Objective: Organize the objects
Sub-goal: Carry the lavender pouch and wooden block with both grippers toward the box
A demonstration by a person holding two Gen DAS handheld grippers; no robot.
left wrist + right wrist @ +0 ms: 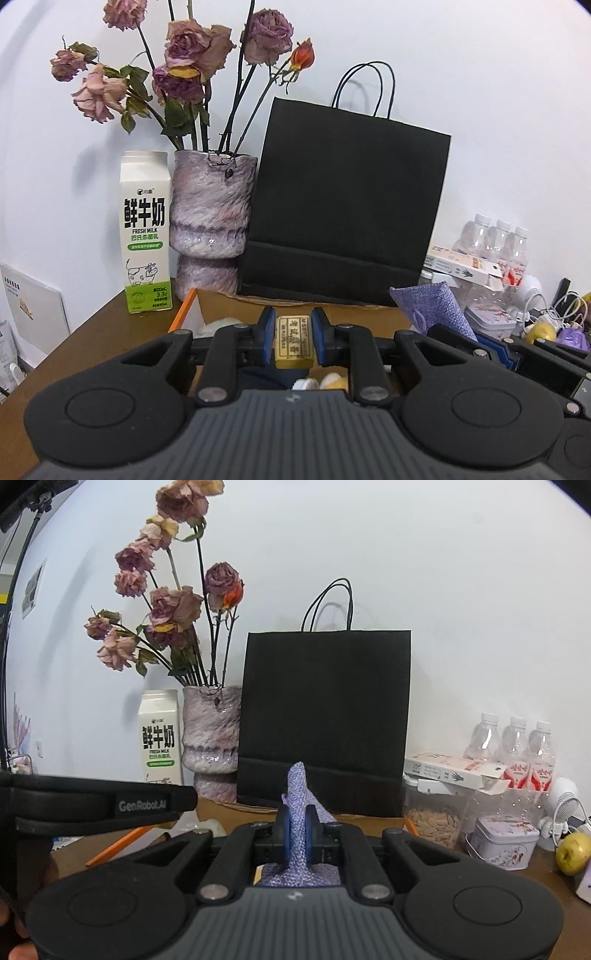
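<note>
The left gripper [293, 341] is clamped on a small yellow block [293, 343] with a printed label, held above an open cardboard box [295, 308] near the middle of the tabletop [92, 339]. The right gripper [297, 834] pinches a purple pouch [300, 812], whose tip stands up between the blue pads; in the left view the pouch [430, 308] shows at the box's right side. Along the back edge stand a milk carton [146, 232], a vase [212, 221] of dried roses and a black bag [343, 206]. Toward the right edge are water bottles [513, 749], a tin [504, 840] and an apple [572, 853].
</note>
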